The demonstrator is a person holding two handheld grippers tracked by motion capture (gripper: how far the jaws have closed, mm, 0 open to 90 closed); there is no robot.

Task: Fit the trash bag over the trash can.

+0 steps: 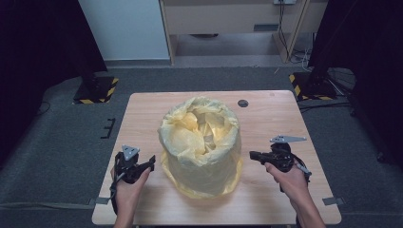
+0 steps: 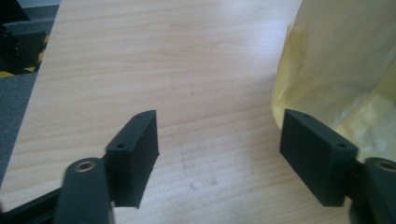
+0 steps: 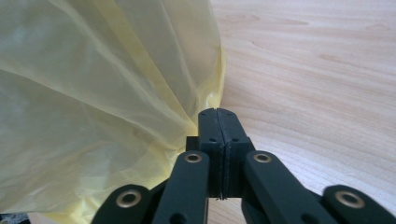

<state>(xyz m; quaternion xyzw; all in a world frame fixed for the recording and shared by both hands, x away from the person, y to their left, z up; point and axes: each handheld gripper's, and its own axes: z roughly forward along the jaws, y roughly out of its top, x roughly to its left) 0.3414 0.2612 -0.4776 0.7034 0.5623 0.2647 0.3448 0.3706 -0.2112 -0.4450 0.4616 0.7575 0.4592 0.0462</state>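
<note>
- Forearms and hands enter the high view from the bottom edge, each carrying a hand-held gripper: the left hand-held gripper (image 1: 151,164) sits just left of the yellow bag (image 1: 200,142), the right hand-held gripper (image 1: 253,155) just right of it, and both point inward at its lower half.
- Standing at the middle of the desk (image 1: 142,114), the yellow bag is a thin, translucent plastic liner draped over a round upright form; its crinkled top is open and bunched inward, and its hem spreads onto the wood at the base.
- Along the left gripper view, the two black jaws stand wide apart with bare desk (image 2: 163,56) between them; the bag's pale yellow side (image 2: 336,65) rises just behind the jaw on that view's right, with nothing gripped.
- Along the right gripper view, the jaws are pressed fully together with no film between the pads; the glossy, folded bag (image 3: 93,84) hangs just beside them on that view's left, its hem meeting the desk (image 3: 317,70).
</note>
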